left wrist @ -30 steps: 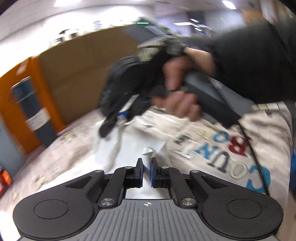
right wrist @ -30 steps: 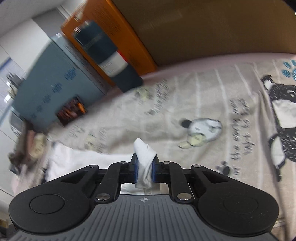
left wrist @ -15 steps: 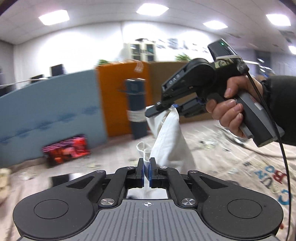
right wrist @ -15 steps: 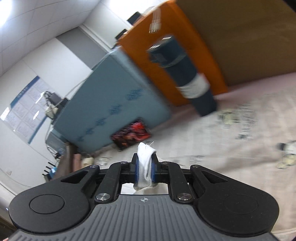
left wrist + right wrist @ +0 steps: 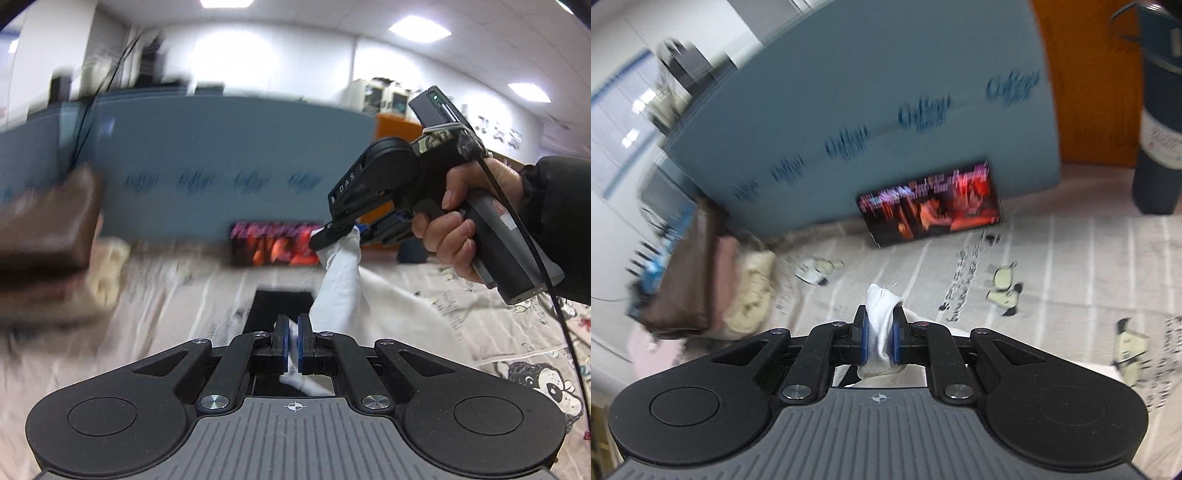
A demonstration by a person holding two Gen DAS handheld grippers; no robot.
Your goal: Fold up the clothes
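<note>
The left gripper (image 5: 291,341) is clenched on a thin edge of the white garment (image 5: 340,291). The right gripper (image 5: 879,332) is clamped on a thicker bunch of the same cloth — in the left wrist view it shows at about two o'clock, pinching the garment's upper end (image 5: 341,240), held by a hand (image 5: 458,229) in a dark sleeve (image 5: 557,214). The garment hangs stretched between the two grippers above the surface.

That surface is a beige printed bedsheet (image 5: 1052,266) with pale stripes, lettering and cartoon animals. At its far edge, near twelve o'clock, a blue partition (image 5: 886,110) stands with a dark red-and-orange packet (image 5: 931,203) leaning against it. An orange panel (image 5: 1089,81) and a dark blue cylinder (image 5: 1160,129) sit toward one to two o'clock. At nine o'clock lies a blurred pile of brown and cream folded cloth (image 5: 713,288). Overhead — white ceiling panels with lights (image 5: 421,27).
</note>
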